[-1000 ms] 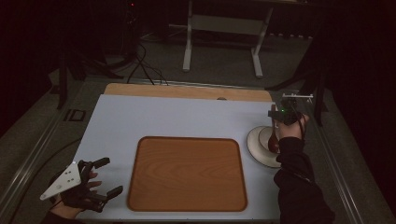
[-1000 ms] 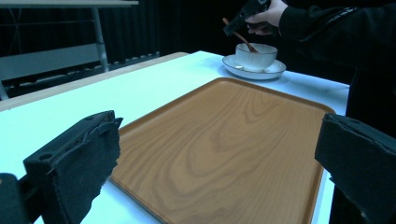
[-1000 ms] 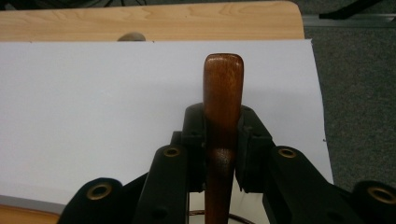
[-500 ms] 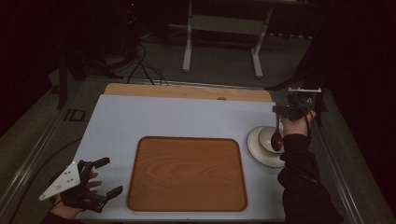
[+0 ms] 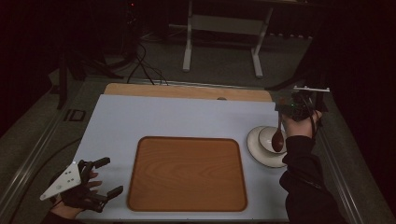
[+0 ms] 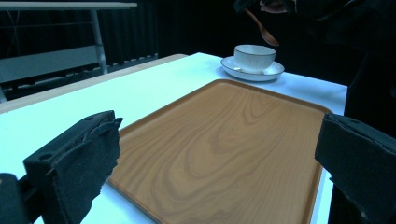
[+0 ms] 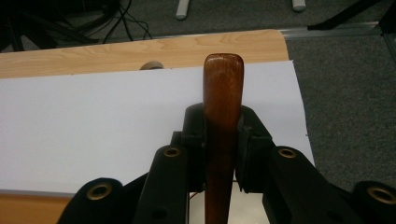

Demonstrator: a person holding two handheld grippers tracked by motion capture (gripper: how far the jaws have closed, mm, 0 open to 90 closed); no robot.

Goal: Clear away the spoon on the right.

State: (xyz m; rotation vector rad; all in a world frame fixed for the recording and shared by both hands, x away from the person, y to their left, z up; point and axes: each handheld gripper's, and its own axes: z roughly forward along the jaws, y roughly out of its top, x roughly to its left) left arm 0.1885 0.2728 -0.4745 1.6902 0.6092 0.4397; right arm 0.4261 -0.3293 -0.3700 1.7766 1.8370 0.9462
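Wooden spoon [image 5: 278, 135] clenched in right hand-held gripper [image 5: 293, 106] above cup [image 5: 269, 138], left hand-held gripper [image 5: 106, 177] released

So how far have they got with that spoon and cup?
Done: the right gripper has clamped the brown wooden spoon and holds it above the white cup on its white saucer. Left: the wooden tray holds nothing yet, and the left gripper rests open beside it.

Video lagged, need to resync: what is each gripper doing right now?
Left gripper: open, holding nothing, beside the tray.
Right gripper: shut on the wooden spoon, above the cup.
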